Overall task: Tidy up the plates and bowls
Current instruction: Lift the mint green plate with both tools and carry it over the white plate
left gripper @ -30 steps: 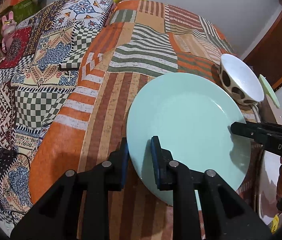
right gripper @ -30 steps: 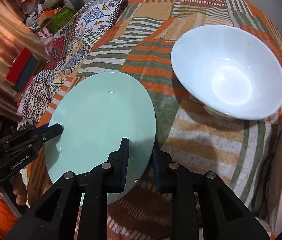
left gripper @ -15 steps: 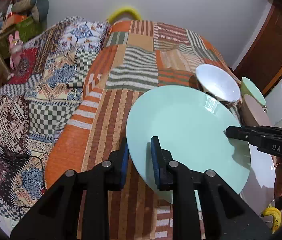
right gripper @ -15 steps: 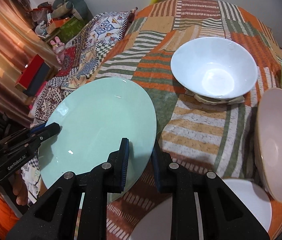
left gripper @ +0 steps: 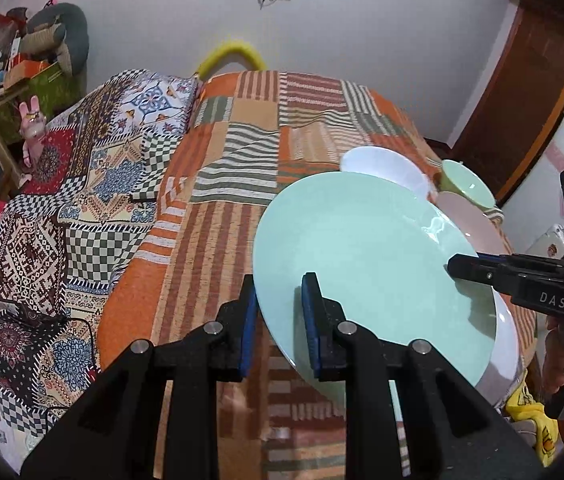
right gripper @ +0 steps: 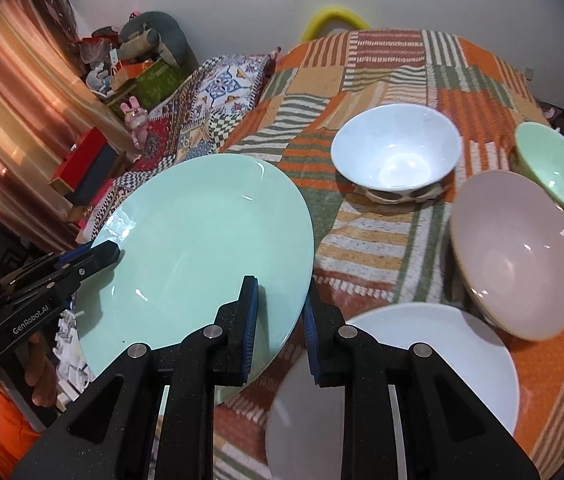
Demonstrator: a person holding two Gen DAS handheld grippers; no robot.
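Gripping: 2 grippers clamped the mint-green plate (right gripper: 202, 248) from opposite edges and held it in the air, tilted, above the bed.
Left gripper: the left gripper (left gripper: 280, 320) had its blue-padded fingers (left gripper: 248, 332) pinching the plate's rim, 1 pad under the plate and 1 on its upper face.
Right gripper: the right gripper (right gripper: 280, 316) pinched the opposite rim the same way, 1 finger on top and 1 below the edge.
Cross view: in the left wrist view the right gripper reached in from the right side, its tips on the plate's far edge; a hand (left gripper: 558, 364) held its grip below.
Plate position: off the bedspread (right gripper: 382, 64), near its front edge, partly over the white plate (right gripper: 442, 356) that lay flat on the cloth.
White bowl: the white bowl (right gripper: 396, 154) with a spotted outside stood upright behind the white plate.
Pink bowl: the pink bowl (right gripper: 514, 256) sat tilted just beside the white plate, to the right.
Green bowl: the small green bowl (right gripper: 556, 168) lay tipped at the right edge of the bed, just behind the pink bowl.
Surroundings: a patterned quilt (left gripper: 82, 184) covered the left side of the bed; curtains (right gripper: 14, 100) hung at the far left.
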